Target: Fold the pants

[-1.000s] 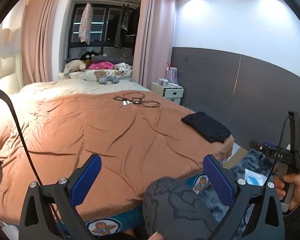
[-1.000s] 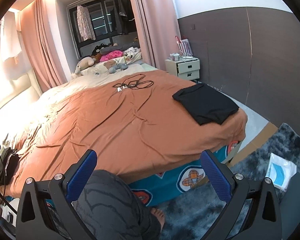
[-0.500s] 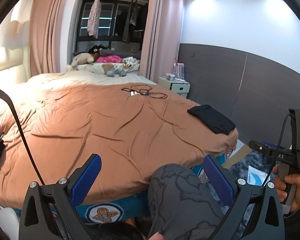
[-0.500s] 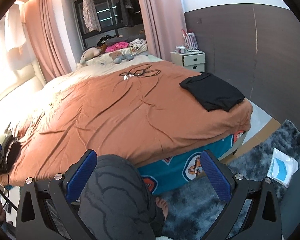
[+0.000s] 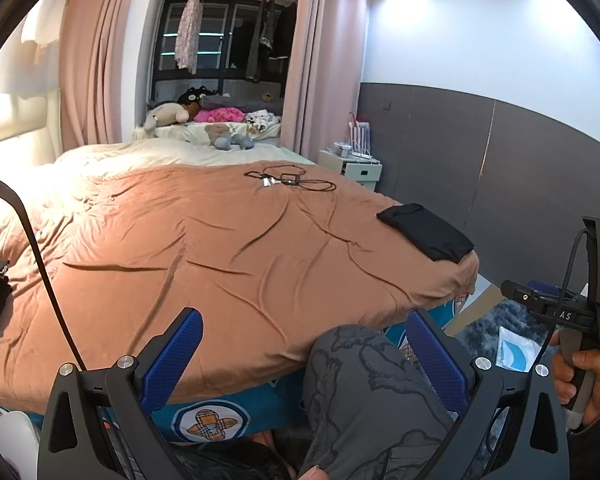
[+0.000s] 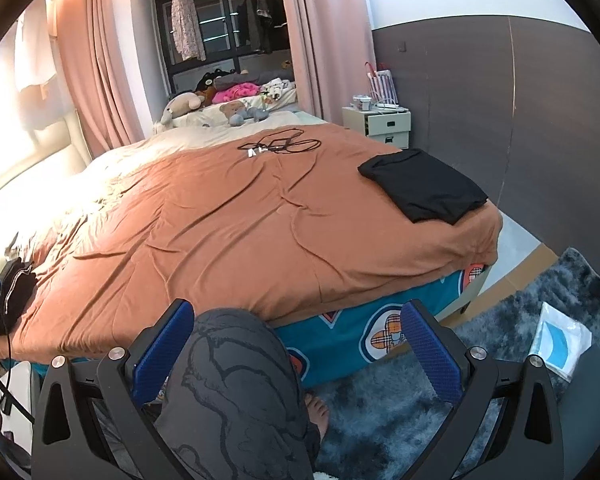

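Note:
Folded black pants (image 5: 426,232) lie on the right near corner of the bed's orange cover (image 5: 220,248); they also show in the right wrist view (image 6: 424,186). My left gripper (image 5: 304,356) is open and empty, held back from the bed's near edge. My right gripper (image 6: 296,344) is open and empty, also off the bed; its body shows at the right of the left wrist view (image 5: 560,312). A dark pile of clothes (image 6: 14,292) sits at the bed's left edge.
My knee in grey patterned trousers (image 6: 236,392) fills the space between the fingers. Black cables (image 6: 280,145) lie on the far part of the bed. A white nightstand (image 6: 380,124), grey rug (image 6: 480,380) and a white-blue bag (image 6: 560,340) are at right.
Both grippers have drawn back and risen a little from the bed, so more of the cover and the bed's side shows. Both stay open.

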